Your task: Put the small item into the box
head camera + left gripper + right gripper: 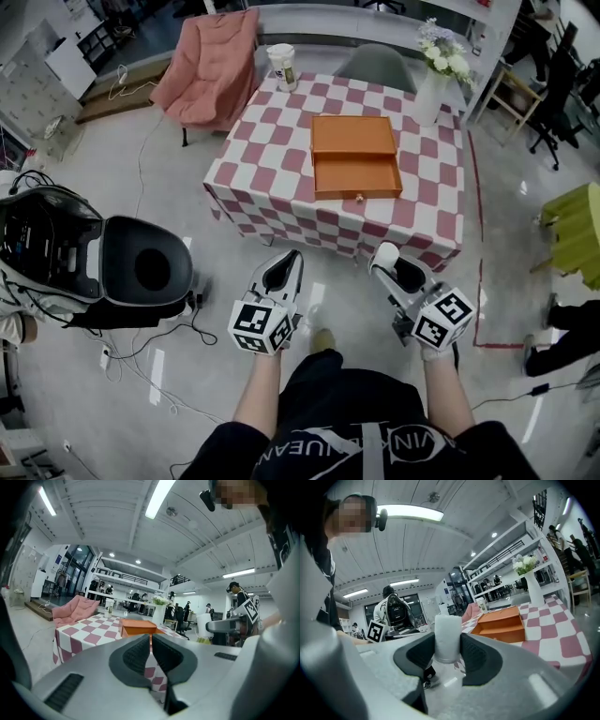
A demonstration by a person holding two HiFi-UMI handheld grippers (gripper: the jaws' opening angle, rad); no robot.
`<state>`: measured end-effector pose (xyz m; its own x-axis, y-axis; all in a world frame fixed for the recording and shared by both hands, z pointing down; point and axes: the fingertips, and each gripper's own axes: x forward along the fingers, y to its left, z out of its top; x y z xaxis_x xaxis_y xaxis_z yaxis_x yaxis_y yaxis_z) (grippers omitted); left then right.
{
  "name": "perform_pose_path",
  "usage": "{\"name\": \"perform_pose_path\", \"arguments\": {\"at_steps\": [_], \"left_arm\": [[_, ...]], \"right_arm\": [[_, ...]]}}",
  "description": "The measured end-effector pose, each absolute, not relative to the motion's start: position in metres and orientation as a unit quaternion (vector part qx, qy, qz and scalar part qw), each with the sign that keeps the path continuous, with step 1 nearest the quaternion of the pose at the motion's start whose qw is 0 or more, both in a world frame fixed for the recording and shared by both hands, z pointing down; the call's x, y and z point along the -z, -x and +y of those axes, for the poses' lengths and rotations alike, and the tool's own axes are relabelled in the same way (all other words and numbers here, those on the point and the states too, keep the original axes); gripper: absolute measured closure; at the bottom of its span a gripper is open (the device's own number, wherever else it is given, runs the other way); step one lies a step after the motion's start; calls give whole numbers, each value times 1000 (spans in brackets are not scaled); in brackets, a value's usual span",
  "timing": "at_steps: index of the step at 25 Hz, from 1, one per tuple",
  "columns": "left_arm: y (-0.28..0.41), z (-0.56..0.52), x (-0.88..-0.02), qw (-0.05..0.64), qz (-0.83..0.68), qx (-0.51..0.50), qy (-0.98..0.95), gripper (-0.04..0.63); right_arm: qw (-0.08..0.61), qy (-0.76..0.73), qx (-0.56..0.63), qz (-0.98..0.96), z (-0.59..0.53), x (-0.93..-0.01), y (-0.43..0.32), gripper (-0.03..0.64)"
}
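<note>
An open orange box (356, 176) lies on the pink-and-white checked table (272, 159), its lid flat behind it. I stand on the floor short of the table's near edge. My right gripper (388, 260) is shut on a small white cylinder (385, 254); the right gripper view shows that cylinder (447, 634) upright between the dark pads (474, 654), with the box (501, 623) farther off to the right. My left gripper (290, 263) is level with it on the left. Its jaws (151, 641) are shut with nothing between them, and the box (137, 626) shows beyond.
On the table stand a paper cup (282, 66) at the far left corner and a white vase of flowers (434, 84) at the far right. A pink armchair (211, 66) and a grey chair (375, 64) stand behind it. A black round seat (141, 272) and cables lie at my left.
</note>
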<state>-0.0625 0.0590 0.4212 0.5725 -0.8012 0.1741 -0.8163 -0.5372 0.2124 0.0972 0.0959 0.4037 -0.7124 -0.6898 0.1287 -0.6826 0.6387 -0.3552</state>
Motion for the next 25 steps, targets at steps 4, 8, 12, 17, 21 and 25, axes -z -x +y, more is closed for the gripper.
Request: {"name": "perform_pose_path", "arguments": {"at_steps": [4, 8, 12, 17, 21, 25], "left_arm": [[71, 38, -429, 137, -460, -29, -877, 578], [81, 26, -434, 139, -462, -27, -875, 578], [90, 22, -440, 145, -469, -23, -871, 578], [89, 20, -458, 165, -469, -31, -867, 578], [93, 11, -465, 172, -472, -33, -864, 578], [94, -6, -458, 164, -471, -30, -866, 578]], "right_arm": [[20, 384, 194, 903, 73, -404, -92, 448], [21, 384, 198, 902, 60, -409, -84, 448], [14, 381, 201, 902, 56, -412, -78, 448], [5, 378, 216, 900, 50, -424, -73, 448], [-1, 372, 222, 901, 40, -428, -68, 448], [0, 365, 218, 905, 18, -423, -64, 448]]}}
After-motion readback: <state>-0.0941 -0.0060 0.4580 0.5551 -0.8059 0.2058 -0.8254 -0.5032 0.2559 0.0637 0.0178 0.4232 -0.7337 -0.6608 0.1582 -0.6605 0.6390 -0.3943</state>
